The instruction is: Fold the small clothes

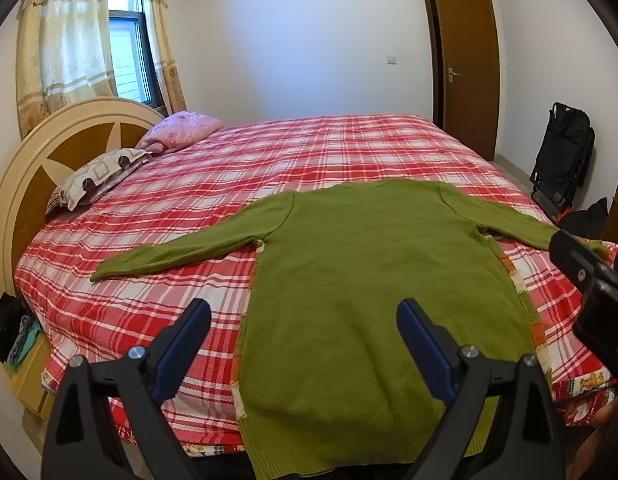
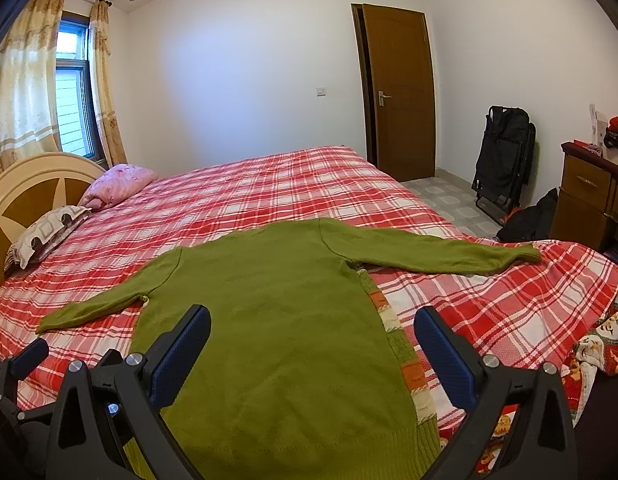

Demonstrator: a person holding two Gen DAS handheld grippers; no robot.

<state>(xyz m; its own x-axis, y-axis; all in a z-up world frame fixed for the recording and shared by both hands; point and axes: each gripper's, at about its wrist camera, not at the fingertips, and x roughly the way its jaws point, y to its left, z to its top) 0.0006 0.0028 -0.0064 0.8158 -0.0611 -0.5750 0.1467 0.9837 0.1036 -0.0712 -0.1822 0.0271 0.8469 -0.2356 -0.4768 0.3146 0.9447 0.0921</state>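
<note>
A green long-sleeved sweater lies flat, back up, on the red plaid bed, both sleeves spread out and its hem at the near edge. My left gripper is open and empty above the sweater's lower left part. My right gripper is open and empty above the sweater, over its lower right side on the bed. The right gripper's body shows at the right edge of the left wrist view. A strip of patterned knit shows along the sweater's right edge.
Two pillows lie by the round headboard at the left. A brown door, a folded black chair and a wooden dresser stand to the right. A bag lies on the floor.
</note>
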